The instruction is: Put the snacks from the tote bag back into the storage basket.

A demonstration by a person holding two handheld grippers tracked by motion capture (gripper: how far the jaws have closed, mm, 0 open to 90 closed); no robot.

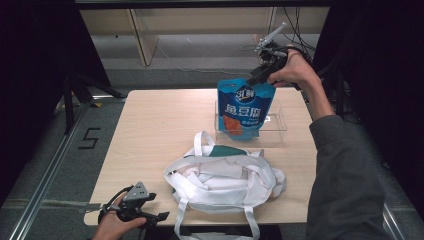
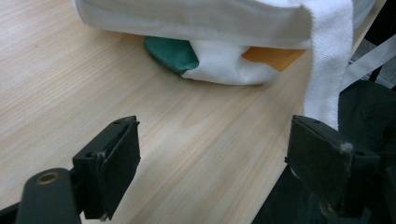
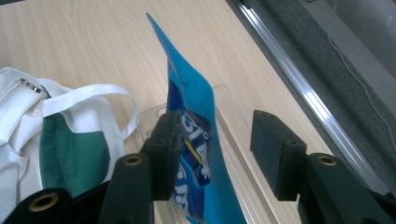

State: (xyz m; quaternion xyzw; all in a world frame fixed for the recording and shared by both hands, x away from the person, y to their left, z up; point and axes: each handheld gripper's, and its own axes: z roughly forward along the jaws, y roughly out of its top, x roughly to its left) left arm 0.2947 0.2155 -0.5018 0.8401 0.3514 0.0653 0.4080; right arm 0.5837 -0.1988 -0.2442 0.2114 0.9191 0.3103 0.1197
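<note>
Pouch bottom hidden inside clear tray, between parted jaws

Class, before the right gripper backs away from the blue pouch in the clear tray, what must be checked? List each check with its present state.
1. Right gripper jaws apart, no squeeze on the blue pouch: ok.
2. Pouch free of both pads: not ok, it lies against one.
3. Pouch bottom inside the clear tray: ok.
4. Pouch will stand alone: cannot tell.
5. Left gripper open, holding nothing: ok.
6. White tote bag apart from the tray: ok.
</note>
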